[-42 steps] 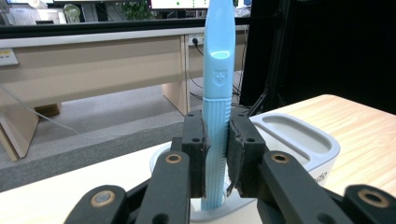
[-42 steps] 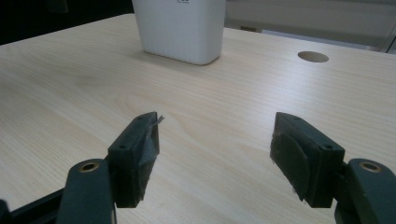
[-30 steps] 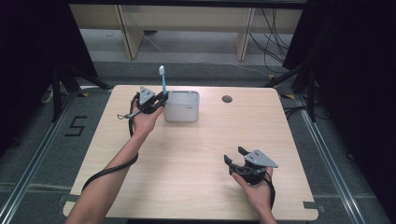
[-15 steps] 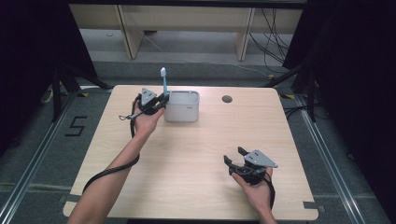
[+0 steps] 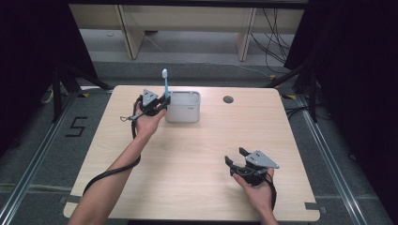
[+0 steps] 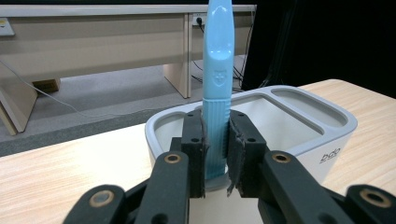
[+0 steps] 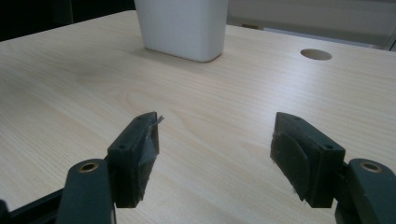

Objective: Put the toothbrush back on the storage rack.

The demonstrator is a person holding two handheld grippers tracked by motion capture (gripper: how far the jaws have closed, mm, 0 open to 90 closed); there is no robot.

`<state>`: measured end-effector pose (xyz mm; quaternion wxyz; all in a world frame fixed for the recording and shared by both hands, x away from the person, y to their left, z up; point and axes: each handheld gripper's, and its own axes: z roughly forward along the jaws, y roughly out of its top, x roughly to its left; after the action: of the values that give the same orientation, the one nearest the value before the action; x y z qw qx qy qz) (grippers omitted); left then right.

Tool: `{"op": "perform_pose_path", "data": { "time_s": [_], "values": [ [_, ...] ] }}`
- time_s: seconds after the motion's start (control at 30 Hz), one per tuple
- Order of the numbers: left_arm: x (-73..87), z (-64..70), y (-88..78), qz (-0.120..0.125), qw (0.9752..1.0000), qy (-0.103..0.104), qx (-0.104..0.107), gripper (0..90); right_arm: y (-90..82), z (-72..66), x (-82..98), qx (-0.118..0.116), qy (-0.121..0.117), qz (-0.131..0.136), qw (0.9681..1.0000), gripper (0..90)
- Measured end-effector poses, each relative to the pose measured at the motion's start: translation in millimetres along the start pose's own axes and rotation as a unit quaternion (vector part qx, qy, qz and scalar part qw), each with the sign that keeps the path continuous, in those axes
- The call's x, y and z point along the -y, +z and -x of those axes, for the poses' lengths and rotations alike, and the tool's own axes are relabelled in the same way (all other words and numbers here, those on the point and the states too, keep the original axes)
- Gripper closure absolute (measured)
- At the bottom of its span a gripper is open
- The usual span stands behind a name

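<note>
A light blue toothbrush (image 6: 217, 88) stands upright, head up, clamped between the pads of my left gripper (image 6: 215, 154). In the high view that toothbrush (image 5: 165, 84) rises at the left rim of a white holder cup (image 5: 184, 107), with my left gripper (image 5: 162, 102) just left of the cup. The cup (image 6: 299, 126) has several compartments and sits right behind the toothbrush. My right gripper (image 5: 237, 157) rests low over the table near the front right, open and holding nothing; its pads (image 7: 142, 149) stand wide apart.
A round cable hole (image 5: 228, 99) lies in the wooden table (image 5: 197, 164) right of the cup. The white cup (image 7: 182, 28) stands far ahead of my right gripper. Desks and cables sit beyond the table's far edge.
</note>
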<state>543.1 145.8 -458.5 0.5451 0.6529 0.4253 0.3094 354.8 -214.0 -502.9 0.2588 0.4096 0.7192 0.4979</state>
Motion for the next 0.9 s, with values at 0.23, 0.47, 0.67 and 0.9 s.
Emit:
{"op": "perform_pose_path", "data": {
  "time_s": [0.23,0.47,0.67,0.9],
  "values": [
    [0.7,0.3,0.0,-0.002,1.0,0.001,0.001,77.3,0.1,0.1,0.1,0.0,0.0,0.0,1.0,33.0],
    [0.1,0.5,-1.4,-0.003,1.0,0.001,0.0,74.3,0.2,0.3,0.2,-0.005,0.005,0.005,1.0,32.9],
    [0.4,0.9,-7.1,0.0,1.0,-0.007,-0.003,62.6,0.0,0.4,0.3,-0.003,0.004,0.006,1.0,32.9],
    [6.2,0.1,-15.1,-0.004,0.9997,-0.022,0.001,46.3,-0.8,3.4,-0.8,0.001,-0.017,0.007,0.9998,32.8]
  ]
}}
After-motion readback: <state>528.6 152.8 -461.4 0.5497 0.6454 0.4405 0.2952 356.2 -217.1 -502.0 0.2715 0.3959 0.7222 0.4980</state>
